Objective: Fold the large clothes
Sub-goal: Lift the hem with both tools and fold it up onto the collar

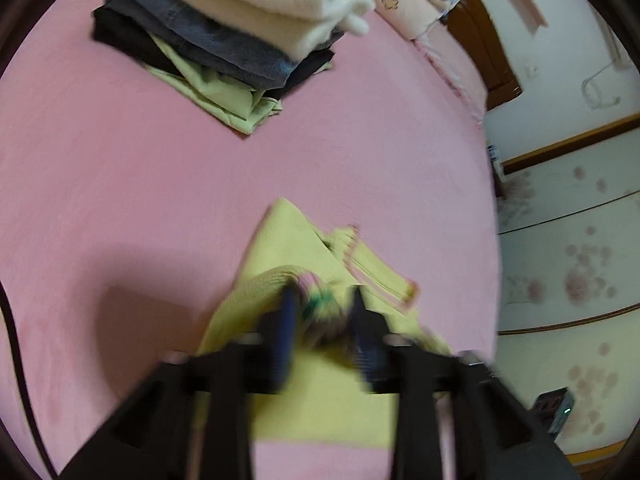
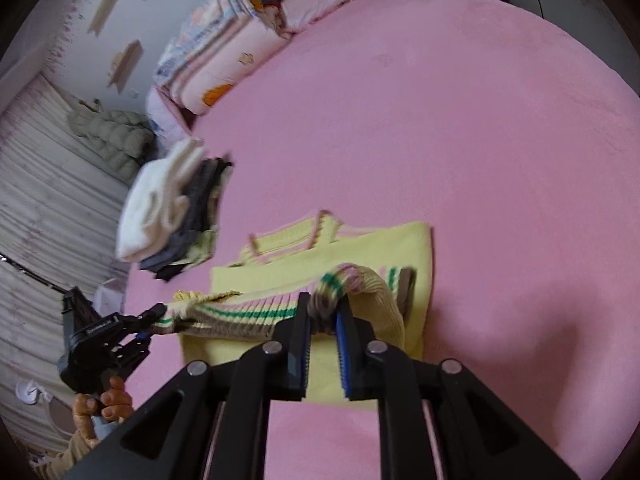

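We see the right gripper (image 2: pixel 324 312) closed down on the striped ribbed hem of the yellow knit sweater (image 2: pixel 360 248), the fabric bunched between its fingers and lifted off the pink bedsheet (image 2: pixel 460 128). The left gripper (image 1: pixel 322 300) likewise pinches the same hem; in the right wrist view it (image 2: pixel 158 314) shows at the left, clamped on the hem's far end, so the green-striped band stretches taut between the two. The rest of the sweater lies flat on the bed just beyond and beneath both grippers, partly folded.

The left wrist view is blurred near its fingers, yet it shows the stack of folded clothes (image 1: pixel 224 32) far up the bed, white on top, grey and black below, pale green at the bottom. The right wrist view adds the person's left hand (image 2: pixel 106 404) and the folded quilts (image 2: pixel 224 48) by the headboard.
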Demonstrator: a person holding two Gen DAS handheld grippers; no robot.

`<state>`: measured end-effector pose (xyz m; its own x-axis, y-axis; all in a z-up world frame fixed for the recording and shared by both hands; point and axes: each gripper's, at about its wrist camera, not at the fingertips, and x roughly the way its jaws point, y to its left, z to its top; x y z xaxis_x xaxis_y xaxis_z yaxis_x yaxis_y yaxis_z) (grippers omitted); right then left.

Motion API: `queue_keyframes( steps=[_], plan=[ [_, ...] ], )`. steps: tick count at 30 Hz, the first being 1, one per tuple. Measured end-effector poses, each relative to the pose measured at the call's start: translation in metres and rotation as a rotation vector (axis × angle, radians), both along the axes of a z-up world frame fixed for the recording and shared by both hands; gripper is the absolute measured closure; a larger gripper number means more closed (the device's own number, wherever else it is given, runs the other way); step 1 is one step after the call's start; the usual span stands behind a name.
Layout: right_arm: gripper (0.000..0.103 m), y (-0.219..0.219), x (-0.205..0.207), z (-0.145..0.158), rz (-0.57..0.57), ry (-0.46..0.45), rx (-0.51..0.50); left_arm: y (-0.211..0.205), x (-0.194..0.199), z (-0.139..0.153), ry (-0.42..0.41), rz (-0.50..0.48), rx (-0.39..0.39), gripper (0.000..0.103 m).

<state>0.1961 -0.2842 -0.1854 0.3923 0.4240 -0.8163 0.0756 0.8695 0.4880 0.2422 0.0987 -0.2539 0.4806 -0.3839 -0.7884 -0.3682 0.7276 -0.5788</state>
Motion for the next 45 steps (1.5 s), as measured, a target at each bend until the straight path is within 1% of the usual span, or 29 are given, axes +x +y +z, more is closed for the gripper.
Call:
queue_keyframes(
  steps=[1,2,3,4,6,9,12,14,15,16,17,18,19,20,21,22,24,27,29,31,32,35,36,38,39,40,42,44,45],
  plan=[
    [0.081,0.001,0.007,-0.007,0.002,0.015,-0.02,0.0,0.007,-0.006,0.03,0.004,0.029,0.033],
    [0.076,0.0,0.013,-0.013,0.0,0.027,-0.043,0.0,0.011,-0.011,0.044,0.014,0.04,0.032],
    [0.072,-0.003,0.019,-0.018,-0.006,0.03,-0.057,0.002,0.013,-0.014,0.042,0.022,0.037,0.032],
    [0.072,-0.006,0.021,-0.019,-0.007,0.026,-0.052,0.003,0.014,-0.017,0.034,0.019,0.036,0.032],
    [0.071,-0.009,0.022,-0.022,0.003,0.015,-0.05,0.002,0.014,-0.019,0.019,-0.002,0.067,0.032],
    [0.071,-0.005,0.024,-0.032,0.057,0.025,-0.12,-0.003,0.02,-0.021,-0.006,-0.074,0.136,0.032],
    [0.071,-0.004,0.027,-0.041,0.093,0.032,-0.136,-0.005,0.026,-0.027,-0.025,-0.142,0.189,0.032],
    [0.071,-0.001,0.034,-0.045,0.106,0.026,-0.157,-0.012,0.037,-0.032,-0.025,-0.188,0.222,0.032],
    [0.071,-0.002,0.038,-0.047,0.109,0.023,-0.159,-0.016,0.041,-0.034,-0.024,-0.207,0.229,0.037],
    [0.071,-0.001,0.041,-0.048,0.111,0.02,-0.159,-0.02,0.045,-0.036,-0.023,-0.224,0.237,0.049],
    [0.071,0.001,0.045,-0.05,0.113,0.02,-0.161,-0.023,0.049,-0.038,-0.021,-0.243,0.246,0.059],
    [0.071,0.003,0.048,-0.053,0.117,0.019,-0.165,-0.027,0.053,-0.039,-0.012,-0.256,0.265,0.077],
    [0.071,0.005,0.05,-0.054,0.125,0.016,-0.166,-0.03,0.056,-0.039,-0.003,-0.264,0.299,0.086],
    [0.074,0.009,0.053,-0.057,0.144,0.019,-0.167,-0.032,0.058,-0.038,-0.008,-0.27,0.325,0.088],
    [0.096,0.012,0.053,-0.058,0.16,0.022,-0.176,-0.034,0.057,-0.033,-0.025,-0.267,0.346,0.09],
    [0.096,0.016,0.053,-0.057,0.176,0.013,-0.196,-0.036,0.055,-0.029,-0.042,-0.265,0.358,0.091],
    [0.096,0.016,0.051,-0.047,0.169,-0.048,-0.225,-0.041,0.052,-0.019,-0.083,-0.263,0.389,0.092],
    [0.096,0.008,0.051,-0.031,0.111,-0.121,-0.245,-0.046,0.054,-0.015,-0.108,-0.26,0.429,0.092],
    [0.096,0.007,0.055,-0.033,0.097,-0.132,-0.26,-0.045,0.058,-0.022,-0.09,-0.238,0.43,0.092],
    [0.096,0.008,0.061,-0.045,0.099,-0.109,-0.274,-0.042,0.063,-0.033,-0.072,-0.211,0.418,0.092],
    [0.096,0.008,0.063,-0.052,0.105,-0.096,-0.288,-0.043,0.065,-0.043,-0.061,-0.205,0.418,0.092],
    [0.096,0.011,0.066,-0.079,0.119,-0.04,-0.331,-0.043,0.068,-0.057,-0.055,-0.205,0.422,0.088],
    [0.096,0.011,0.066,-0.083,0.109,-0.033,-0.332,-0.043,0.069,-0.058,-0.055,-0.204,0.42,0.084],
    [0.095,0.011,0.067,-0.08,0.091,-0.025,-0.335,-0.037,0.071,-0.059,-0.041,-0.19,0.39,0.073],
    [0.092,0.011,0.068,-0.076,0.083,-0.014,-0.333,-0.031,0.071,-0.059,-0.025,-0.175,0.365,0.061],
    [0.092,0.011,0.068,-0.073,0.078,-0.008,-0.334,-0.026,0.07,-0.059,-0.019,-0.164,0.344,0.053],
    [0.089,0.012,0.066,-0.064,0.068,-0.003,-0.334,-0.016,0.068,-0.055,-0.001,-0.142,0.323,0.046],
    [0.088,0.015,0.061,-0.051,0.049,-0.017,-0.337,-0.01,0.063,-0.047,0.001,-0.133,0.332,0.044],
    [0.088,0.016,0.057,-0.044,0.04,-0.029,-0.334,-0.009,0.059,-0.04,-0.002,-0.132,0.343,0.041]
  ],
)
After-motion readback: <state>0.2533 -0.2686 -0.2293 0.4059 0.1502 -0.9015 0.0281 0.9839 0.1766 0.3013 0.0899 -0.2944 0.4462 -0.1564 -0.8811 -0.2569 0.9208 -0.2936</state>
